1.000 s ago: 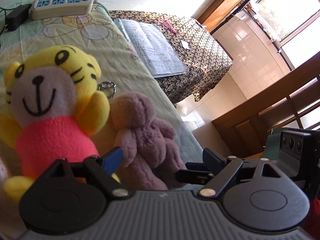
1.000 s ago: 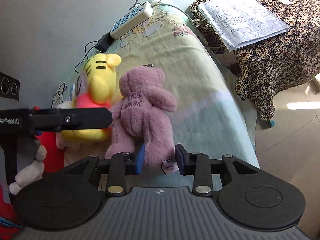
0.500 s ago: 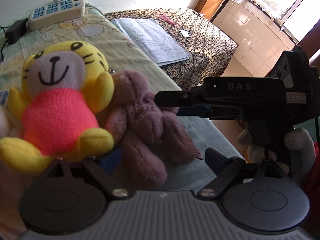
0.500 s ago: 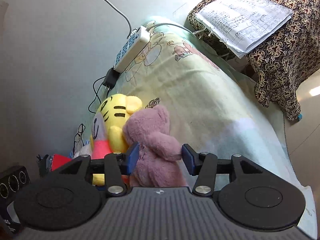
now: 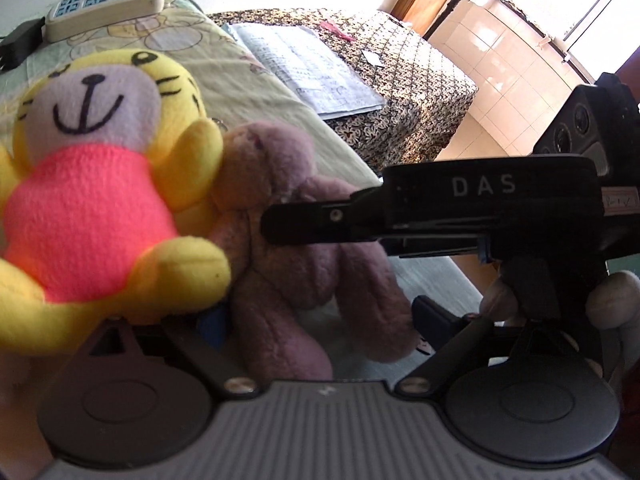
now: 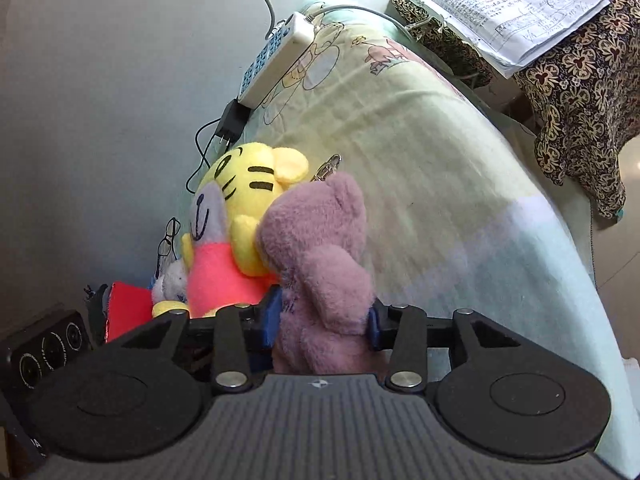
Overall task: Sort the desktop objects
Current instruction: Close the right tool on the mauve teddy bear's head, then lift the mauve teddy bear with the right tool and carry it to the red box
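Note:
A purple plush bear [image 6: 320,276] sits on the pale green cloth, leaning against a yellow tiger plush in a pink shirt [image 6: 232,240]. My right gripper [image 6: 324,322] has its blue pads on either side of the bear's body and appears shut on it. In the left wrist view the bear [image 5: 296,264] and tiger [image 5: 92,184] are right ahead. My left gripper [image 5: 320,320] is open, its jaws wide on either side of the bear's legs. The right gripper [image 5: 312,224] reaches in from the right at the bear's chest.
A white power strip [image 6: 276,60] and black adapter [image 6: 232,120] lie at the far end of the cloth [image 6: 420,168]. A stack of papers [image 6: 516,4] rests on a floral-covered table. Eyeglasses [image 6: 168,240] and a red item [image 6: 124,312] lie left of the toys.
My right gripper has moved forward onto the purple bear and its pads have come against the body. The left gripper has come closer to both toys.

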Motion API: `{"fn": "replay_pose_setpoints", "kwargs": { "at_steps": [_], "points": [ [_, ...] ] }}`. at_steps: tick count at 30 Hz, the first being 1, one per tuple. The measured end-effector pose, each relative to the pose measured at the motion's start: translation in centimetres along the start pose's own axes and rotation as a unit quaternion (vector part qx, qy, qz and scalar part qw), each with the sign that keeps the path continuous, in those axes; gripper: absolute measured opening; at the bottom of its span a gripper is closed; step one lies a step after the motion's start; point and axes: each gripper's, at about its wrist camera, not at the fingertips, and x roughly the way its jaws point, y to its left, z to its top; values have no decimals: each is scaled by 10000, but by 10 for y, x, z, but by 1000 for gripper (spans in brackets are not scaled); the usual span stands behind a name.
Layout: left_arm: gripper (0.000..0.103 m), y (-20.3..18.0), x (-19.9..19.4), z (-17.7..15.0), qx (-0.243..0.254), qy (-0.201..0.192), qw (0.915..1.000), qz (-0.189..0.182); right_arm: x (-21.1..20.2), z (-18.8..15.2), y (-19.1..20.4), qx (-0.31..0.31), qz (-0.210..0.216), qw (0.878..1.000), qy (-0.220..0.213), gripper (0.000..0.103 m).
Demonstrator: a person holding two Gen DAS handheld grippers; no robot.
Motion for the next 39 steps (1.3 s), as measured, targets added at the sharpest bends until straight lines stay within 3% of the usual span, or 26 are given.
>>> {"fn": "replay_pose_setpoints", "kwargs": {
  "at_steps": [7,14,28,39],
  "points": [
    [87,-18,-19,-28,72,159,9992,-354,-26,-30,12,6,-89,9998,204,40],
    [86,-22,-70,-66,421,4,9981,-454,-43,-66,42,-72,34,9997,220,40],
    [86,21,-207,-106,349,-1204,9921,-40,-25,-102,170,-1071,598,9924,-55,40],
    [86,83,-312,-119,200,-2221,9724,689,24,-112,285,-2184,1374,9659,-220,40]
  ]
}}
